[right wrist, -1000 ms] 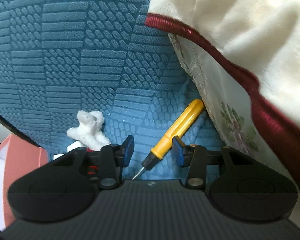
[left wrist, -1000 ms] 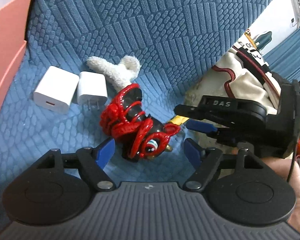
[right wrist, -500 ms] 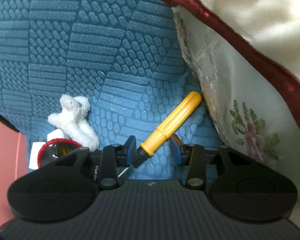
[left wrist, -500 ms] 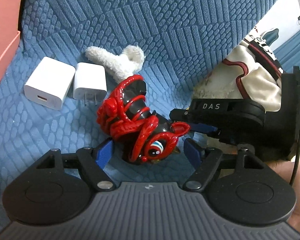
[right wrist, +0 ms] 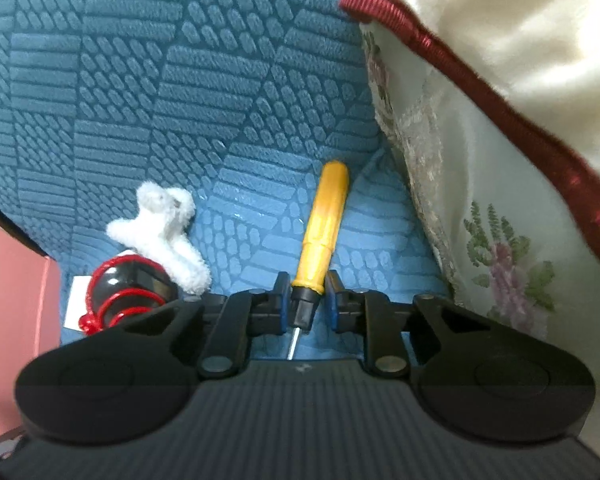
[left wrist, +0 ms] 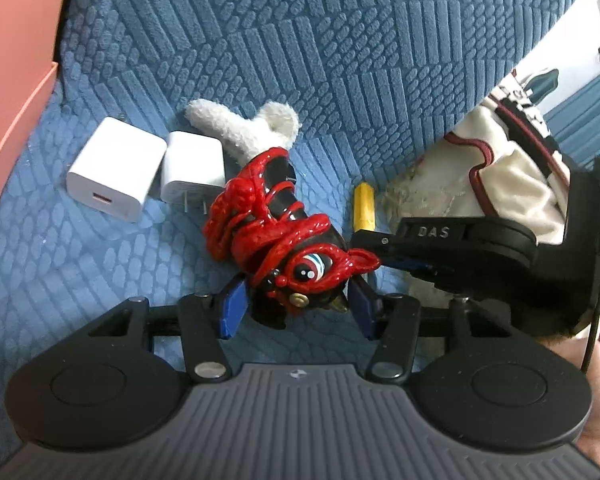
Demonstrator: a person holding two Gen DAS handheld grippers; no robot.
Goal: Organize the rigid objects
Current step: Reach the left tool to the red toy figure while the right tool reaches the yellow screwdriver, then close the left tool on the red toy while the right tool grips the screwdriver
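Observation:
A red and black lion-head figurine (left wrist: 284, 240) lies on the blue sofa seat. My left gripper (left wrist: 296, 308) is closing, and its blue pads touch both sides of the figurine's head. A yellow-handled screwdriver (right wrist: 326, 220) lies beside the cushion, handle pointing away. My right gripper (right wrist: 307, 304) is closing on its black collar, with the pads against it and the metal shaft running back under the jaws. In the left wrist view the right gripper (left wrist: 384, 252) sits just right of the figurine, over the screwdriver (left wrist: 364, 208). The figurine (right wrist: 128, 292) shows at lower left in the right wrist view.
Two white chargers (left wrist: 116, 168) (left wrist: 192, 168) lie left of the figurine, with a white fluffy hair clip (left wrist: 240, 128) behind them. A pink box (left wrist: 16, 80) stands at the far left. A cream cushion with dark red piping (right wrist: 480, 160) crowds the right side.
Both pairs of jaws have narrowed: the left onto the figurine's head, the right onto the screwdriver's collar. The screwdriver has swung from slanting to pointing straight away from the right gripper.

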